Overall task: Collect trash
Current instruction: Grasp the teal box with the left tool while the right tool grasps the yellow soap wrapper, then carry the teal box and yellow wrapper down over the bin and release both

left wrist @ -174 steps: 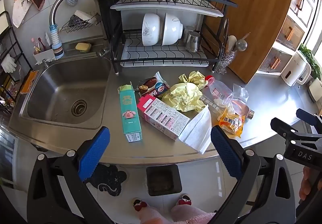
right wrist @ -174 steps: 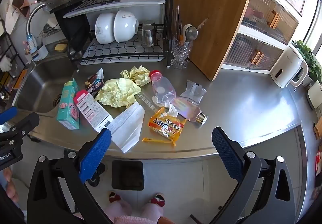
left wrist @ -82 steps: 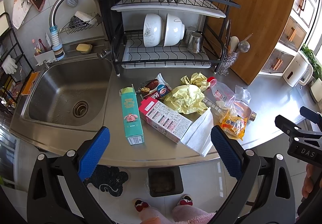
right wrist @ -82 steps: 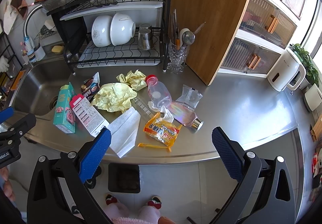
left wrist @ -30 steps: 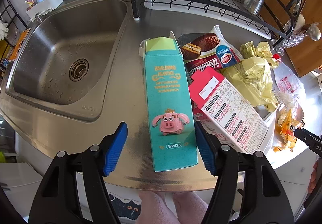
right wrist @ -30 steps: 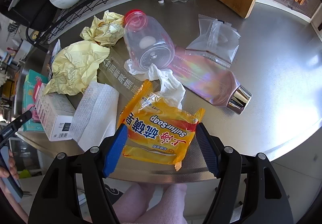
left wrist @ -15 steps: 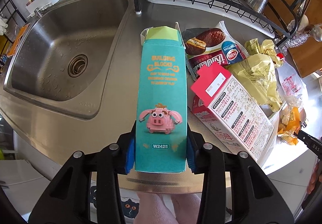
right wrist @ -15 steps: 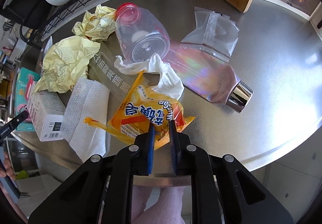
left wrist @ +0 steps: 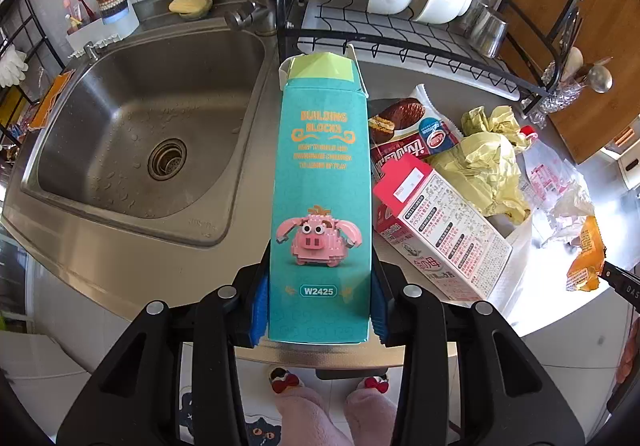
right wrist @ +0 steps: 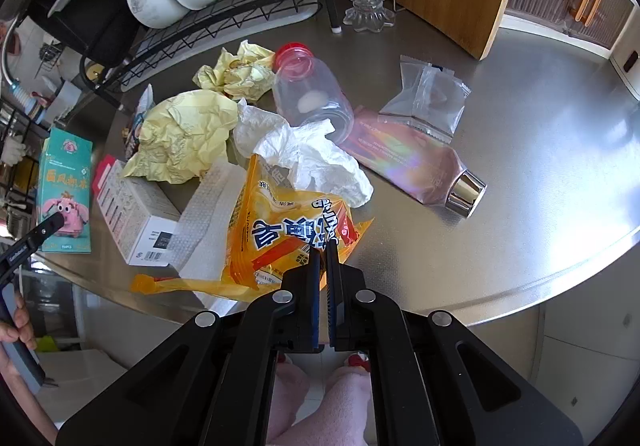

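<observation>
My left tool [left wrist: 319, 310] clamps the teal box [left wrist: 320, 205] at its near end, right of the sink [left wrist: 132, 141]. My right tool [right wrist: 323, 246], jaws having just closed, pinches the yellow soap wrapper [right wrist: 280, 230], further right of the sink on the counter [right wrist: 520, 181], touching the white tissue [right wrist: 312, 157].

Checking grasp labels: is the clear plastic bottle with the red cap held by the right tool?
No, the right tool is shut on the crumpled orange soap wrapper, while the clear red-capped plastic bottle lies untouched on the steel counter.
</observation>
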`<state>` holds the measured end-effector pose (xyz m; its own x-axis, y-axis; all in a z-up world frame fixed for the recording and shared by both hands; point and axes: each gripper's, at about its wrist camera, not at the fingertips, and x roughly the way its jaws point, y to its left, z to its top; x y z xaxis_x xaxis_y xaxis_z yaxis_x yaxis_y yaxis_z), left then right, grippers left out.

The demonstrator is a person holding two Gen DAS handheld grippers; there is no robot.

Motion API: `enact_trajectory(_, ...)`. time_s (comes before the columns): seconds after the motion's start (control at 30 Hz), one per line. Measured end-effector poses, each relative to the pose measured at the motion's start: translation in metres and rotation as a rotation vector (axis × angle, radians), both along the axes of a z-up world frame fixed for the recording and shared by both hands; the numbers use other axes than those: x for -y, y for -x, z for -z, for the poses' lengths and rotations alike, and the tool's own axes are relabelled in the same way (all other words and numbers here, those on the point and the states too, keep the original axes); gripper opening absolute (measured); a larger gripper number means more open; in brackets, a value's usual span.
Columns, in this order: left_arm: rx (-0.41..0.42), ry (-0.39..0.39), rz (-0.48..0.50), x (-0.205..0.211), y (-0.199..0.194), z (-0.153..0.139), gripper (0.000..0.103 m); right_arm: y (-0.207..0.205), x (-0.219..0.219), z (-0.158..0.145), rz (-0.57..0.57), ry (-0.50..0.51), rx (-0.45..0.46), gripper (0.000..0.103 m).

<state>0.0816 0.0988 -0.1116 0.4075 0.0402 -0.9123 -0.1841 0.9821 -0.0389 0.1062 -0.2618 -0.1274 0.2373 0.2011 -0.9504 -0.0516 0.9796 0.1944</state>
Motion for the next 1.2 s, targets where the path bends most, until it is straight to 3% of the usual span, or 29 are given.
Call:
enact_trajectory(0.33, 0.147, -0.020, 0.099, 0.026, 0.061, -0.058, 0.038, 0.035, -0.014, -0.055, -0.031, -0.028, 0.131, 0.004)
enact_trajectory(0.4, 0.157, -0.019, 0.109, 0.029, 0.071, -0.062, 0.038, 0.034, -0.012, -0.061, 0.016, 0.029, 0.191, 0.004)
enact_trajectory(0.43, 0.159, -0.020, 0.112, 0.030, 0.075, -0.063, 0.038, 0.027, -0.011, -0.057, 0.034, 0.111, 0.205, 0.004)
enact_trajectory(0.47, 0.161, -0.018, 0.111, 0.031, 0.077, -0.064, 0.038, 0.017, -0.010, -0.042, 0.021, 0.117, 0.107, 0.004)
enact_trajectory(0.5, 0.164, -0.010, 0.110, 0.031, 0.080, -0.065, 0.038, 0.012, -0.007, -0.028, 0.013, 0.019, 0.013, 0.004)
enact_trajectory(0.53, 0.171, -0.005, 0.109, 0.031, 0.084, -0.066, 0.038, 0.012, -0.009, -0.022, 0.000, 0.020, -0.007, 0.004)
enact_trajectory(0.6, 0.183, -0.004, 0.100, 0.029, 0.092, -0.068, 0.038, 0.018, -0.013, -0.017, -0.012, 0.097, 0.007, 0.004)
enact_trajectory(0.8, 0.178, 0.004, 0.071, 0.021, 0.107, -0.065, 0.038, 0.037, -0.028, 0.017, -0.068, 0.096, -0.085, 0.004)
enact_trajectory(1.03, 0.185, 0.018, 0.075, 0.023, 0.123, -0.059, 0.038, 0.088, -0.045, 0.043, -0.143, 0.095, -0.155, 0.004)
enact_trajectory(1.2, 0.163, 0.034, 0.086, 0.027, 0.131, -0.047, 0.038, 0.103, -0.044, 0.064, -0.134, 0.091, -0.200, 0.004)
